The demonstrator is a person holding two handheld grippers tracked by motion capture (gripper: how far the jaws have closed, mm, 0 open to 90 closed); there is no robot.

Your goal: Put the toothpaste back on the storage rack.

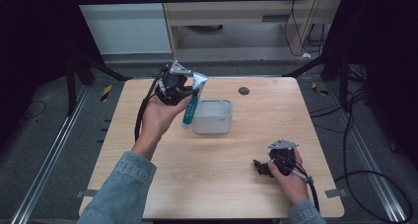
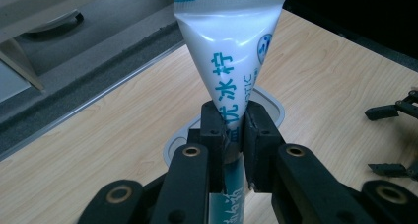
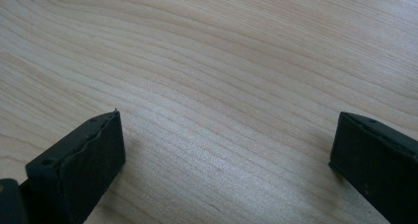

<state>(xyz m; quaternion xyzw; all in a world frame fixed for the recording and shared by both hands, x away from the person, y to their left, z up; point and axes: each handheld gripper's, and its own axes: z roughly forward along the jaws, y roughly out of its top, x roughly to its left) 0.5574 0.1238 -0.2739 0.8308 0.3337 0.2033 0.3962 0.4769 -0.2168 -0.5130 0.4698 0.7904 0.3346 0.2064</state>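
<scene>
The left gripper (image 2: 231,130) pinches a toothpaste tube (image 2: 231,51) upright beside the white bin (image 1: 213,116), ready to drop in; the right gripper (image 3: 226,150) rests wide open near the table's (image 1: 212,184) front right corner, empty.

tube (image 2: 231,56) cap hidden, bin (image 2: 268,108) half hidden

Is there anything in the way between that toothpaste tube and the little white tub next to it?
Nothing visible. The left gripper holds the tube clamped and raised beside the white tub, whose open top looks empty. Only bare table lies around it, and the right gripper rests open far off near the table's front edge.
</scene>
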